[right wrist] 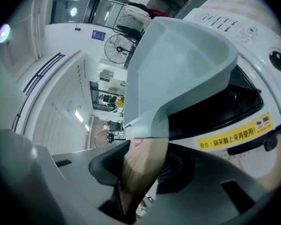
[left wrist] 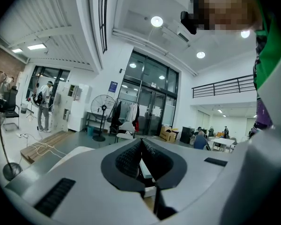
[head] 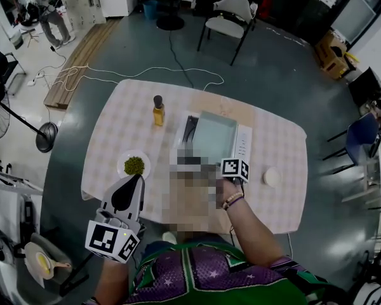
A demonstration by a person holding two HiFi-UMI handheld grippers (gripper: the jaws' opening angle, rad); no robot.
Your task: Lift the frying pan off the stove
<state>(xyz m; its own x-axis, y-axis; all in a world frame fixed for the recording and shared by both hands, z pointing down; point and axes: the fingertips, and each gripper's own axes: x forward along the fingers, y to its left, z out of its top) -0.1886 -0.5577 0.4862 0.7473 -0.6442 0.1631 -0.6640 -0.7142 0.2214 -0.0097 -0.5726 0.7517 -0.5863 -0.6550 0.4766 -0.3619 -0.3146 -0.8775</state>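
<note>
A pale teal square frying pan [head: 213, 135] sits on a white induction stove [head: 243, 142] on the checked table. My right gripper [head: 213, 173] is at the pan's near end, partly behind a mosaic patch. In the right gripper view the pan's wooden handle [right wrist: 143, 163] runs between the jaws, both pads pressing on it, with the pan [right wrist: 178, 64] resting on the stove [right wrist: 257, 78]. My left gripper [head: 134, 180] hangs near my body at the table's front left, shut and empty. The left gripper [left wrist: 141, 142] points out into the room.
A yellow bottle with a dark cap [head: 158, 110] stands left of the stove. A white plate of green peas [head: 134, 166] lies near the front left edge. A small white round dish [head: 272, 177] sits right of the stove. A chair [head: 228, 18] stands beyond the table.
</note>
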